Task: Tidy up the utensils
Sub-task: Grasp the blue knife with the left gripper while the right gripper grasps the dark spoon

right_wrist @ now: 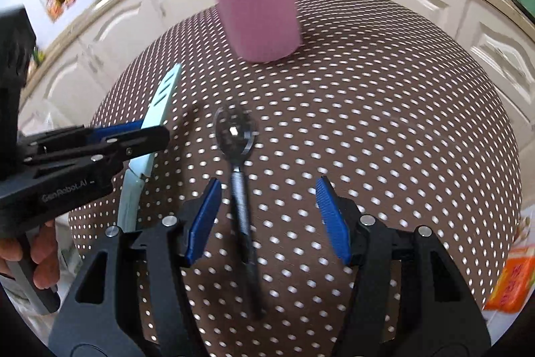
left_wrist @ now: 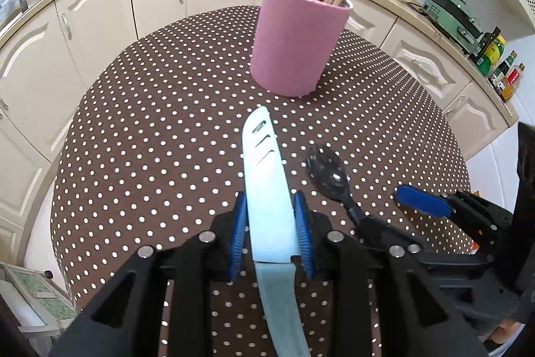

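Dotted tablecloth (left_wrist: 150, 122); bottles (left_wrist: 501, 69) (left view only), holder (left_wrist: 294, 39).

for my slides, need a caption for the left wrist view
Left gripper holding a sheathed light-blue knife, pointed toward the pink utensil holder.

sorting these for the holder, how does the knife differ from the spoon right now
The knife is pale blue, broad and sheathed; the spoon is dark, slim and shiny. The knife is clamped in the left tool; the spoon lies on the dotted tablecloth between the open right tool's pads, ungripped. Both point towards the pink holder.
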A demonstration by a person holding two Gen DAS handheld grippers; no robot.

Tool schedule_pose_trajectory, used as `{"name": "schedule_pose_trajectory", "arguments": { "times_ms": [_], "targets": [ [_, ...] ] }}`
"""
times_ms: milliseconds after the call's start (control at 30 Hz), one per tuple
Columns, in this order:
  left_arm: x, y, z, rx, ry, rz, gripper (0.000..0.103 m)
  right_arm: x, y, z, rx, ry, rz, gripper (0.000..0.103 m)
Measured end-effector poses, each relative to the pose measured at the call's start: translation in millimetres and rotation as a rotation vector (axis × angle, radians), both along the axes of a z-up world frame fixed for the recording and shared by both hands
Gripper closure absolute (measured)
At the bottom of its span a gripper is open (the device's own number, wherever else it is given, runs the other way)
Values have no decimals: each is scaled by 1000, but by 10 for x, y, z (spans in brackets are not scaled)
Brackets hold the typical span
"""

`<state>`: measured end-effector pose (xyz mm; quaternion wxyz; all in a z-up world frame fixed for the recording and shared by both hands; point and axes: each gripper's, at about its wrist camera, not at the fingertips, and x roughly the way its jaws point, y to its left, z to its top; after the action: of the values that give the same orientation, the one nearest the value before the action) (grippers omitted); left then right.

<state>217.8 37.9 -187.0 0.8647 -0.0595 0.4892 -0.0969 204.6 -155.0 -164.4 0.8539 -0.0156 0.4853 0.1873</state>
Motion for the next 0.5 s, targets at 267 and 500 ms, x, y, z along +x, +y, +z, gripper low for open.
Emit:
{"name": "schedule_pose_trajectory", "arguments": {
  "times_ms": [267,500],
  "targets": [
    [-44,48,-24,-7,-5,15,75,216,404,-48,-130,62,81,73],
    [-6,-14,26,-9,-26,32,76,335,499,-64,-130,90,127,91]
  ]
}}
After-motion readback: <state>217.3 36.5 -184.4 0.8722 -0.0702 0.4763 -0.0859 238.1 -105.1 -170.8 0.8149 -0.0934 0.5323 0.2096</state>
